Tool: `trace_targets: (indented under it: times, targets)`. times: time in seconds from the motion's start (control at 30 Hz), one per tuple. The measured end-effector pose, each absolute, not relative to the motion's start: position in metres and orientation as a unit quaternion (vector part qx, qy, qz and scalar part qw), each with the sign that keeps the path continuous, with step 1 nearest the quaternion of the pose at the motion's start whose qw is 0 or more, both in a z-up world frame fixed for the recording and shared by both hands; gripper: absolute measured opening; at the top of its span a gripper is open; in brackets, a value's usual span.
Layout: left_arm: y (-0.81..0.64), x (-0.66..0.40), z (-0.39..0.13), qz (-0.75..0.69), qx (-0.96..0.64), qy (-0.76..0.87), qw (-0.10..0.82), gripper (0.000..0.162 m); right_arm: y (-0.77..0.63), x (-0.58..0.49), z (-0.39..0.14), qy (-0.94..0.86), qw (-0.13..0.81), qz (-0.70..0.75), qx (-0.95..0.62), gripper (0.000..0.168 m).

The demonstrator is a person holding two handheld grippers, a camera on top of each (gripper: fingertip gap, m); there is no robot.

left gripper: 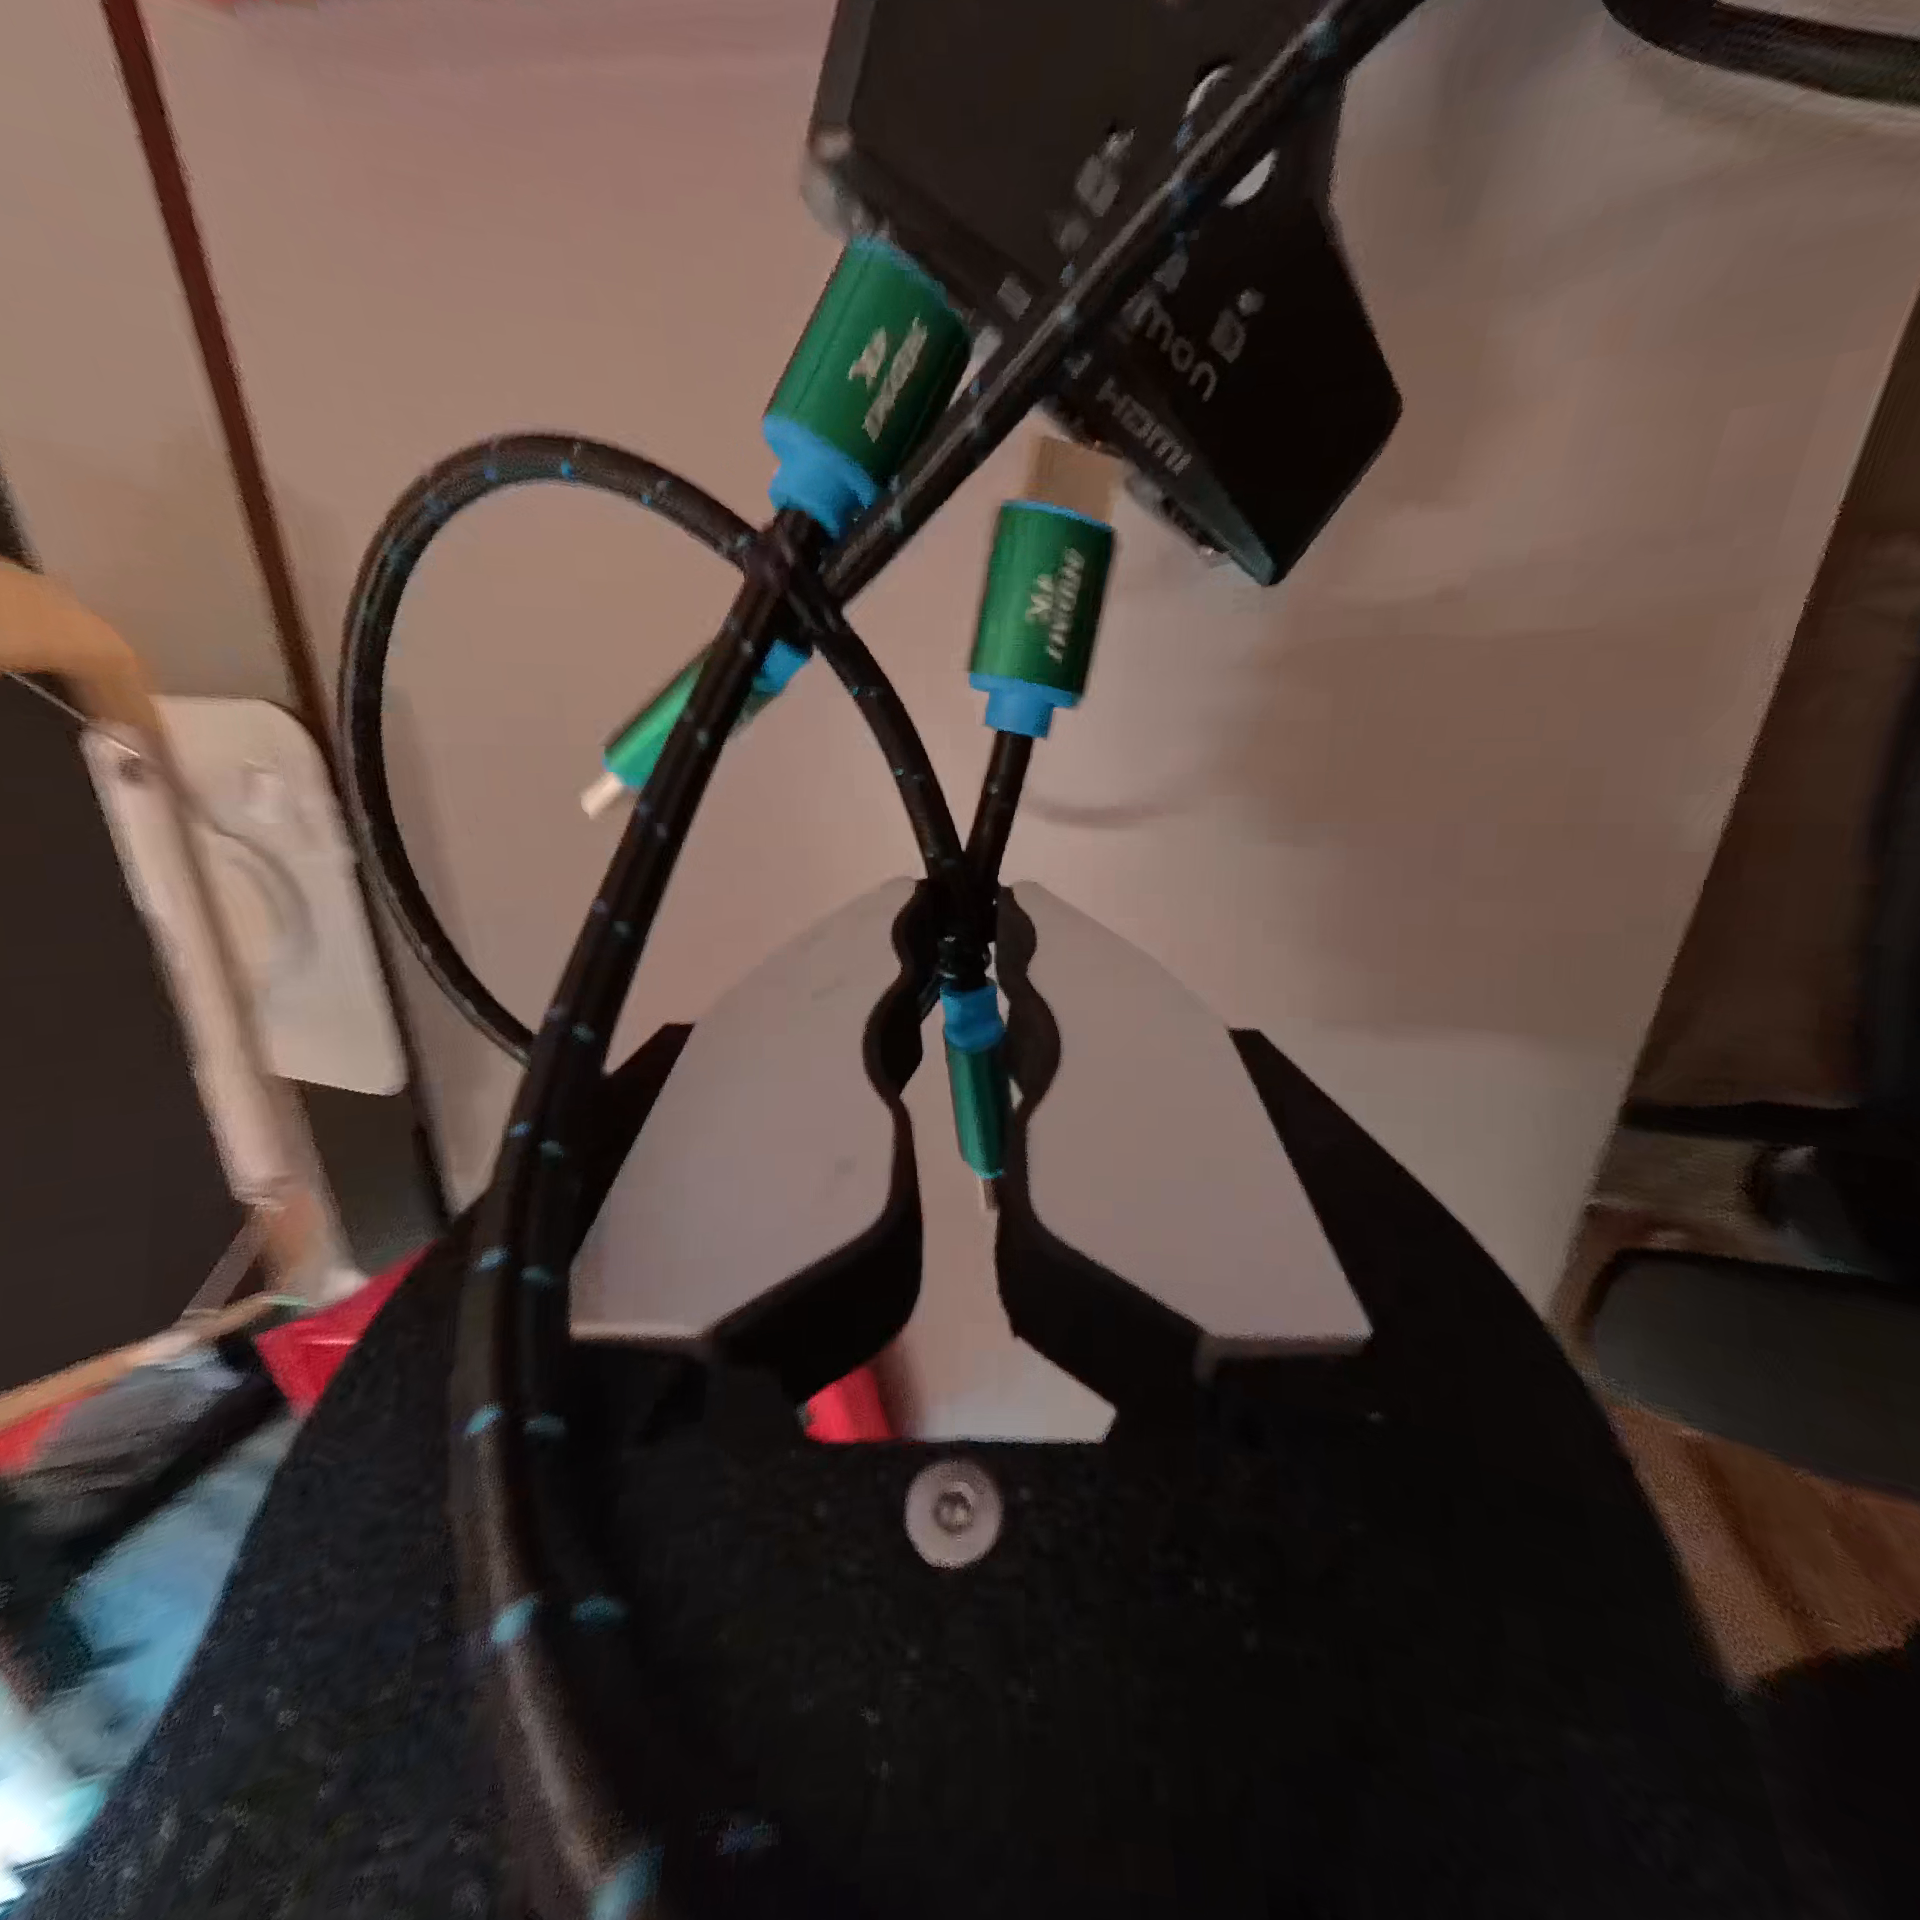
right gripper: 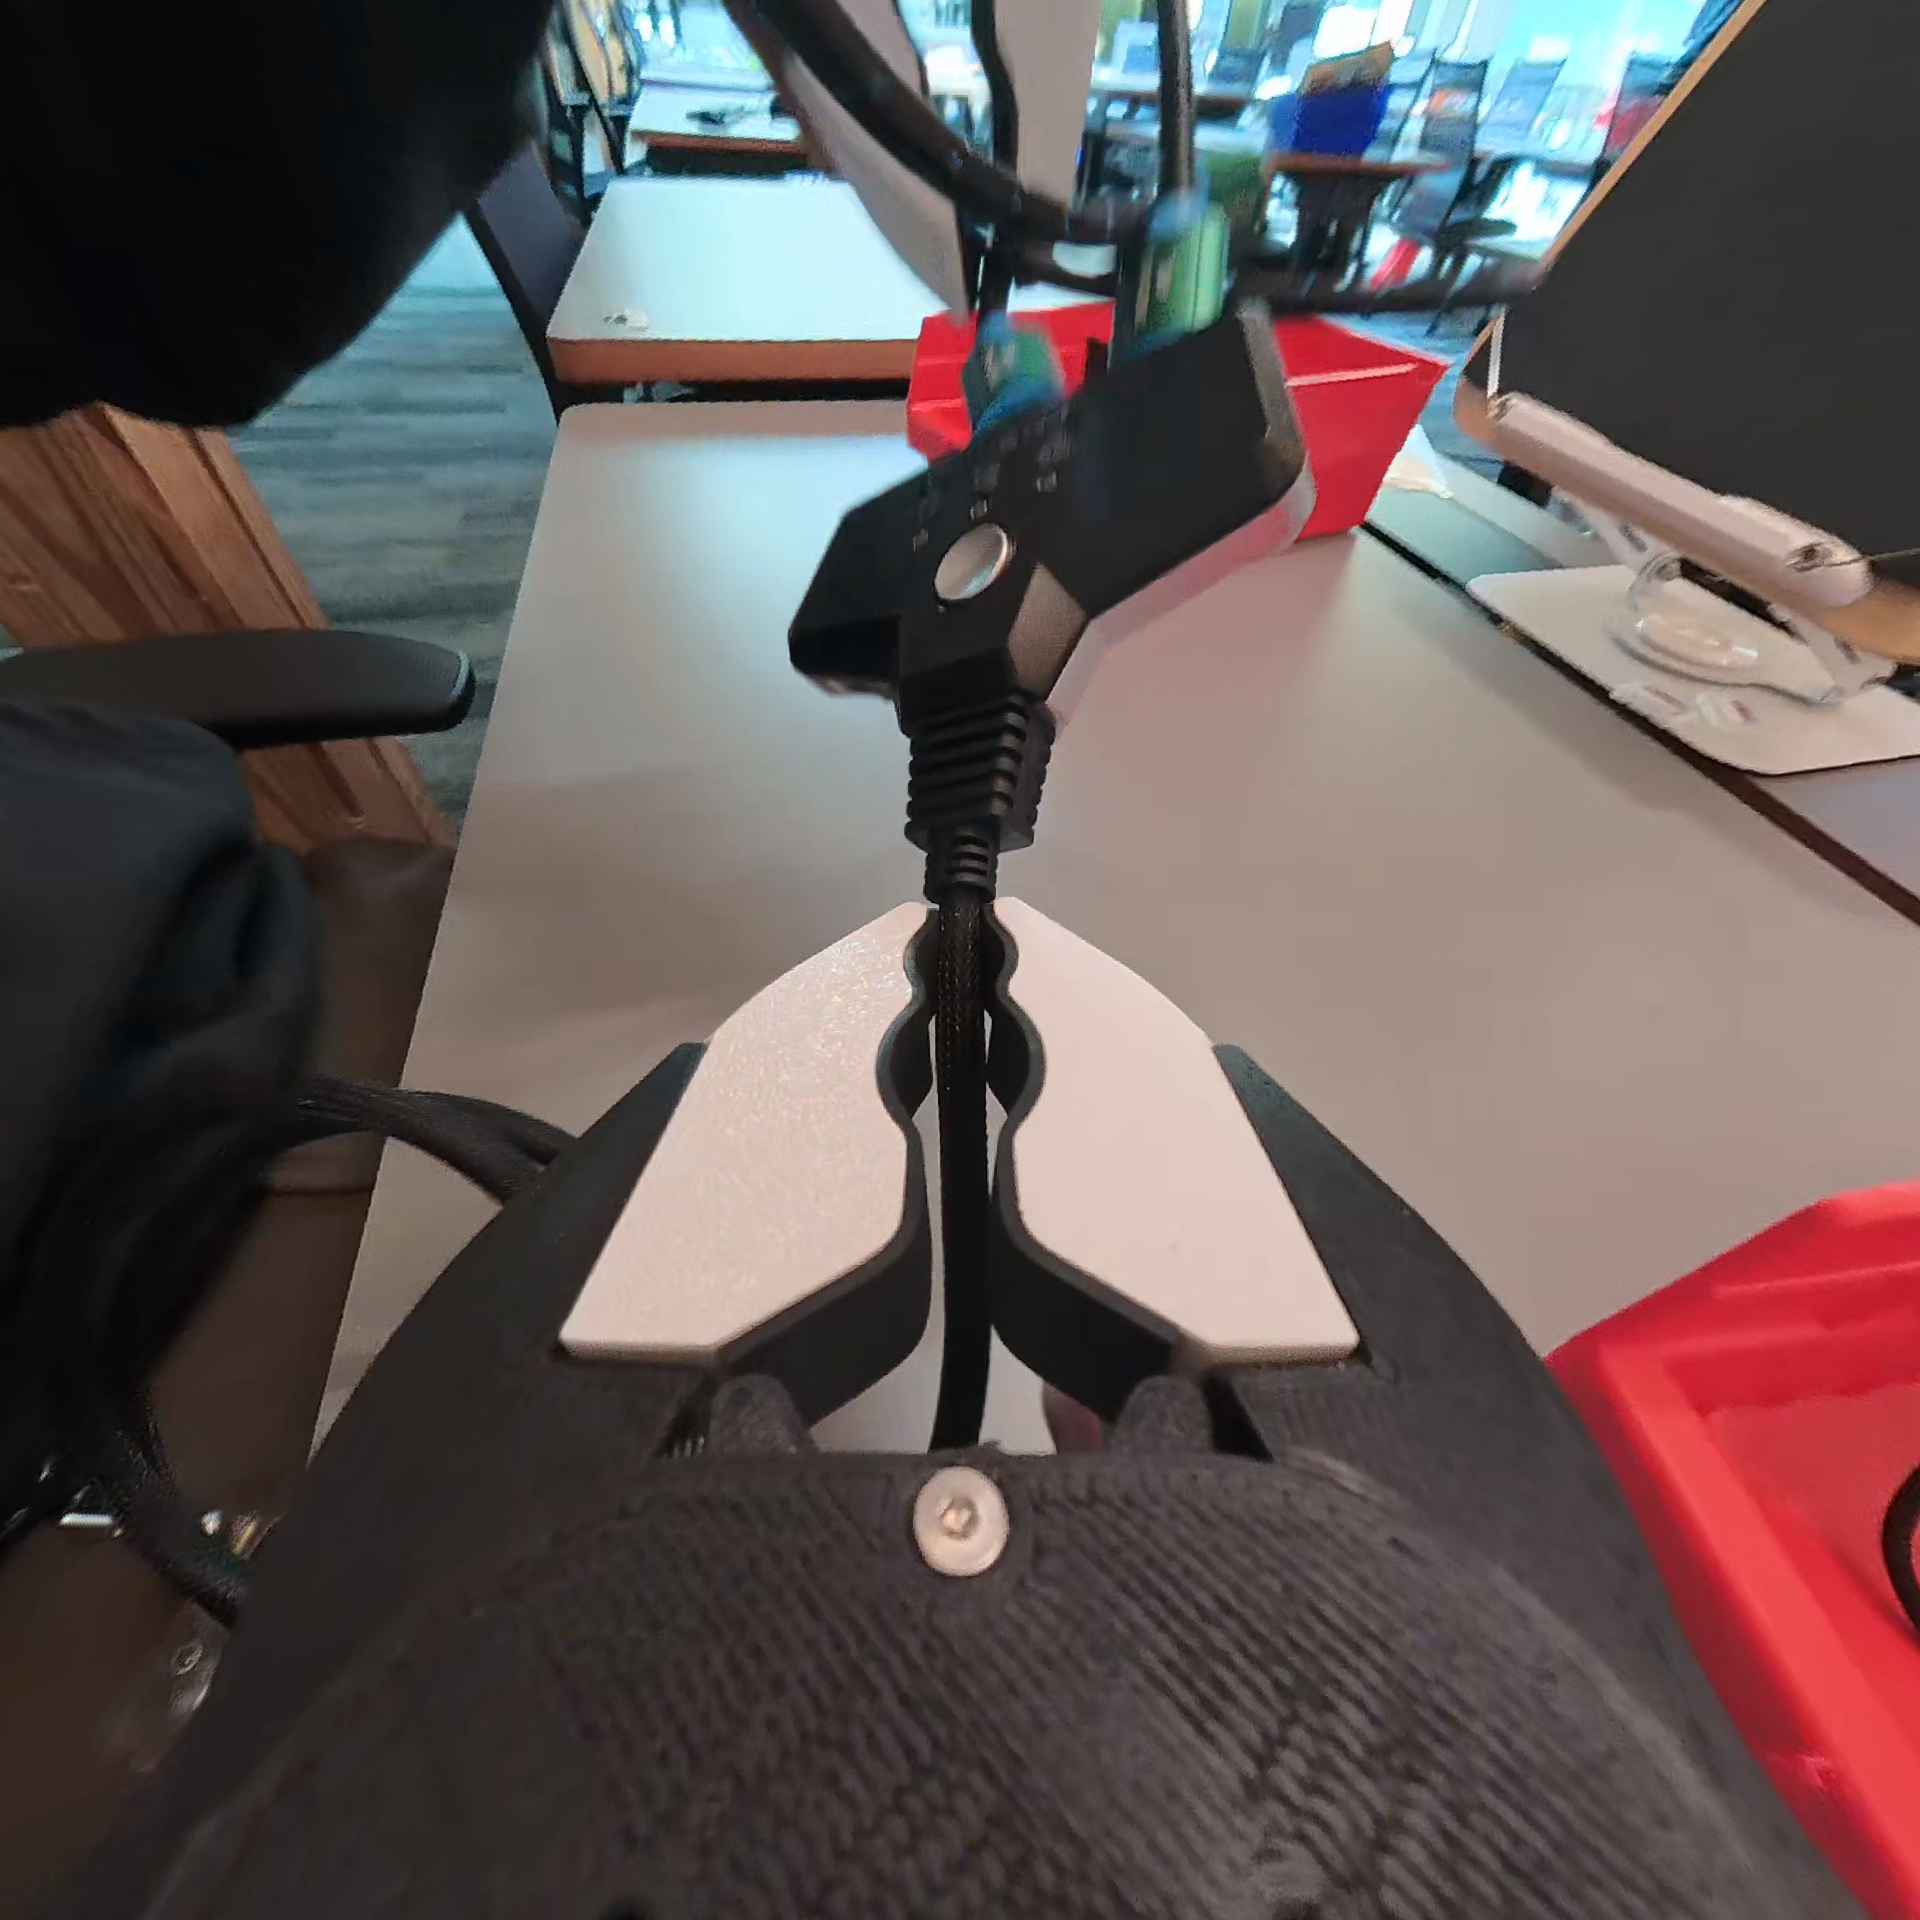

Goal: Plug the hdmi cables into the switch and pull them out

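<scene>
The black HDMI switch hangs in the air. My right gripper is shut on the switch's own black braided lead, just below its ribbed strain relief, and holds the switch up over the table. One green plug sits against a port on the switch's edge. My left gripper is shut on crossed black HDMI cables. A second green plug stands above the left fingers, its bare metal tip just short of the switch. Two more green plugs dangle loose, one between the fingers.
A white table lies below. Red bins stand at the back and at the near right. A white monitor stand is on the right. A chair armrest and a wooden cabinet are on the left.
</scene>
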State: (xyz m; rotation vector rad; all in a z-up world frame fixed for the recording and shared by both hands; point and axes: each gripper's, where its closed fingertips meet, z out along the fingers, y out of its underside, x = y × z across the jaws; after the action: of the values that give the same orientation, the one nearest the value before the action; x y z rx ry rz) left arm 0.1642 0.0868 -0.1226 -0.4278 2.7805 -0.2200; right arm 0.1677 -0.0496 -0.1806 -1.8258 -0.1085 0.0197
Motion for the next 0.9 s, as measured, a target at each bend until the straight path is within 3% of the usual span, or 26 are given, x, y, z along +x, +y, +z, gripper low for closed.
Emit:
trace_targets:
  times: [0.23,0.43,0.6,0.73,0.8,0.9]
  targets:
    - [0.136,0.132,-0.231,-0.126,-0.315,0.941,0.002,0.01,-0.059,0.178,-0.192,-0.036,0.587,-0.009,-0.809,0.006]
    - [0.154,0.138,-0.284,-0.18,-0.385,0.898,0.11,0.012,-0.041,0.178,-0.199,-0.034,0.586,0.025,-0.809,0.006]
    - [0.191,0.142,-0.276,-0.227,-0.511,0.804,0.201,0.072,-0.027,0.183,-0.192,-0.012,0.615,0.06,-0.786,0.005]
    - [0.183,0.123,-0.224,-0.394,-0.564,0.682,0.246,0.065,-0.021,0.191,-0.173,-0.003,0.678,0.111,-0.726,0.006]
    - [0.145,0.114,-0.177,-0.564,-0.528,0.595,0.222,0.052,-0.021,0.188,-0.161,-0.025,0.7,0.126,-0.703,0.006]
    - [0.101,0.113,-0.144,-0.672,-0.477,0.546,0.151,0.053,-0.014,0.177,-0.148,-0.057,0.707,0.136,-0.692,0.006]
